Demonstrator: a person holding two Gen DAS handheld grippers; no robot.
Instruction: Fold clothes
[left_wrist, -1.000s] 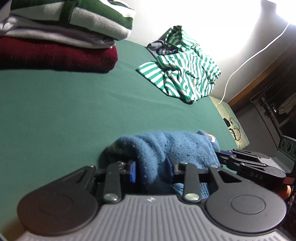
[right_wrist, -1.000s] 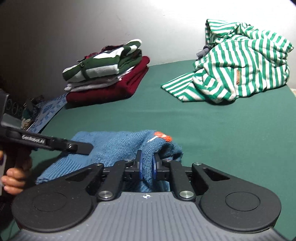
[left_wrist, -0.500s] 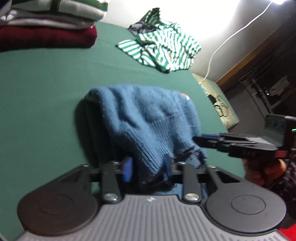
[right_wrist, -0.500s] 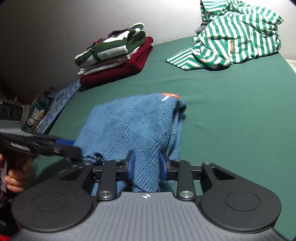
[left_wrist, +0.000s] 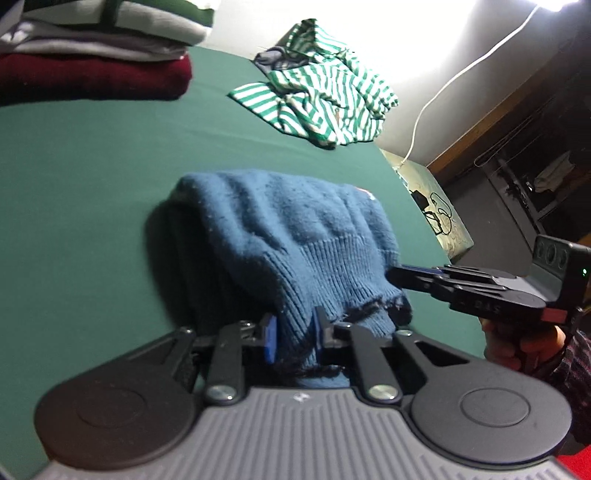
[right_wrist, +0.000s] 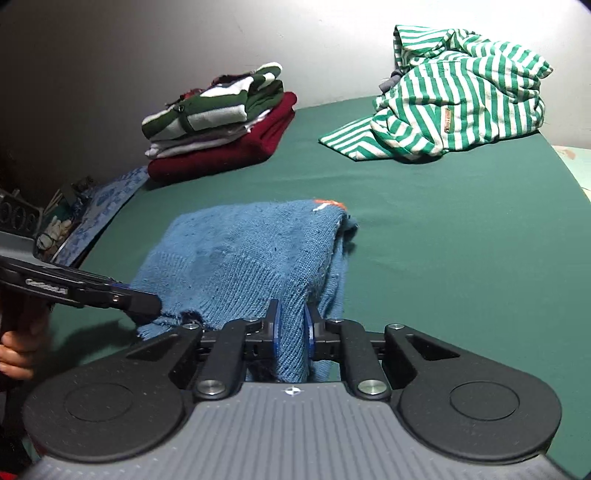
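Blue knit sweater (right_wrist: 251, 254) draped over green surface (right_wrist: 443, 229)

It is bunched and folded over, its ribbed hem lifted at the near edge; an orange-and-white mark is seen at its far corner.

You've got two grippers in play, the left gripper (left_wrist: 294, 338) and the right gripper (right_wrist: 291, 332). One blue sweater (right_wrist: 243, 258) sits between them. One green-striped shirt (right_wrist: 461, 96) lies crumpled at the back, and one stack of folded clothes (right_wrist: 221, 122) holds at least three garments. One green table (right_wrist: 443, 221) carries everything.
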